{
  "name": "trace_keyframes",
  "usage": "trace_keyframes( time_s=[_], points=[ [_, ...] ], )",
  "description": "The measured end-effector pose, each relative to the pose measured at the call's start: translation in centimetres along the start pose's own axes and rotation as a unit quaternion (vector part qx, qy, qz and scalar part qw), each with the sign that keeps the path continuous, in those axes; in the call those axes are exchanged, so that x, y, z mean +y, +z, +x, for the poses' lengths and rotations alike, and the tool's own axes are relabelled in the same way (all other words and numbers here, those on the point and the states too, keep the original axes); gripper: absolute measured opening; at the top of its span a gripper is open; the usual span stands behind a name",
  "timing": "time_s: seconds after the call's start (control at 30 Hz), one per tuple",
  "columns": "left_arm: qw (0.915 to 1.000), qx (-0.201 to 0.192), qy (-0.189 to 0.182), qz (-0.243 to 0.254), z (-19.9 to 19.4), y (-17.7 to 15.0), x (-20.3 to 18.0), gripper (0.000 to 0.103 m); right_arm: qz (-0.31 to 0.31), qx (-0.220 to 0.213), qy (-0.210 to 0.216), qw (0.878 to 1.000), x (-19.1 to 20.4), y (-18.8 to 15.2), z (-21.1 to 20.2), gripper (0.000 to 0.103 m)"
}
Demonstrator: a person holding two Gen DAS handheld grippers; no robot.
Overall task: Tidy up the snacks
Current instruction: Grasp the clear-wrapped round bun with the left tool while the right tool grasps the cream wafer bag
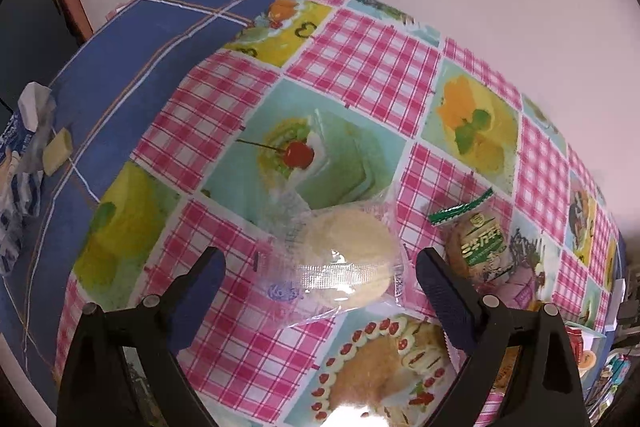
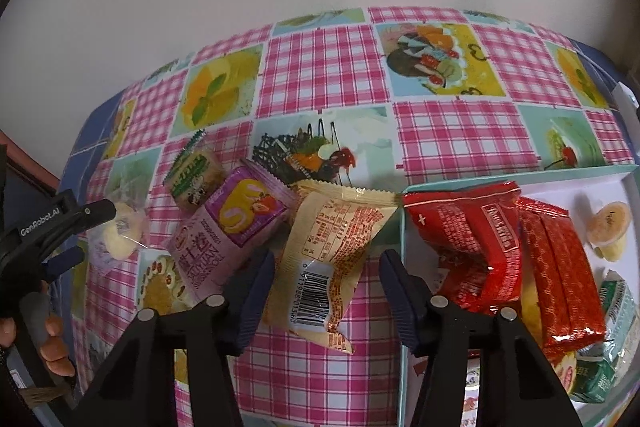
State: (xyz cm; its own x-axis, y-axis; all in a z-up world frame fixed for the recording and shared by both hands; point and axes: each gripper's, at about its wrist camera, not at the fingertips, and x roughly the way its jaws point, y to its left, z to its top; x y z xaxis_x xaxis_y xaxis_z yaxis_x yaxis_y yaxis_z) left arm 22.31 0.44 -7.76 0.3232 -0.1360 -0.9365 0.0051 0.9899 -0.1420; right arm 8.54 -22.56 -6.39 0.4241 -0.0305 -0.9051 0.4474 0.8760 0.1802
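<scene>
Pink gingham squares and dessert pictures are covering the tabletop (image 1: 360, 59) we are working over, with a plain pale wall rising behind it. Nearest to us on the left, our left gripper (image 1: 320, 267) is hanging with its jaws spread wide on either side of a round pale cake in a clear wrapper (image 1: 348, 259), which is lying flat on the cloth between the dark blue pads without either pad touching it. Just beside it, to the right, a green-labelled biscuit packet (image 1: 476, 243) is lying on the cloth. On the other side, our right gripper (image 2: 326, 281) is also holding its jaws wide, and a cream packet with a barcode (image 2: 332, 251) is lying between the fingers, its lower end reaching in between the pads; we cannot tell whether a pad is touching it. Left of that, a purple Swiss-roll packet (image 2: 224, 235) is overlapping the cream one's edge. To the right, a white box with a teal rim (image 2: 520, 173) is sitting on the tabletop, holding red packets (image 2: 480, 239), an orange jelly cup (image 2: 608, 223) and green cartons (image 2: 616, 307). Farther off at the left edge, blue plaid cloth (image 1: 132, 67) is showing.
</scene>
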Motion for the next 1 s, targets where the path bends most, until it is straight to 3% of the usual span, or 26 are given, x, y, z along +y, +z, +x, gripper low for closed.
trace_keyframes(
  time_s=[0.13, 0.27, 0.63, 1.0],
  points=[
    [0.9999, 0.005, 0.005, 0.008, 1.0, -0.1, -0.4, 0.095, -0.009, 0.003, -0.005, 1.000, 0.4, 0.0, 0.7, 0.053],
    [0.9998, 0.014, 0.005, 0.016, 2.0, -0.3, -0.7, 0.080, -0.013, 0.012, -0.008, 1.000, 0.8, -0.2, 1.6, 0.051],
    [0.9996, 0.015, 0.006, 0.022, 2.2, -0.4, -0.9, 0.076, -0.024, 0.013, -0.013, 1.000, 1.2, -0.5, 2.3, 0.051],
    [0.9995, 0.027, 0.012, 0.014, 1.2, -0.8, -1.5, 0.069, -0.019, 0.006, -0.009, 1.000, 0.6, -0.7, 1.4, 0.044]
  ],
)
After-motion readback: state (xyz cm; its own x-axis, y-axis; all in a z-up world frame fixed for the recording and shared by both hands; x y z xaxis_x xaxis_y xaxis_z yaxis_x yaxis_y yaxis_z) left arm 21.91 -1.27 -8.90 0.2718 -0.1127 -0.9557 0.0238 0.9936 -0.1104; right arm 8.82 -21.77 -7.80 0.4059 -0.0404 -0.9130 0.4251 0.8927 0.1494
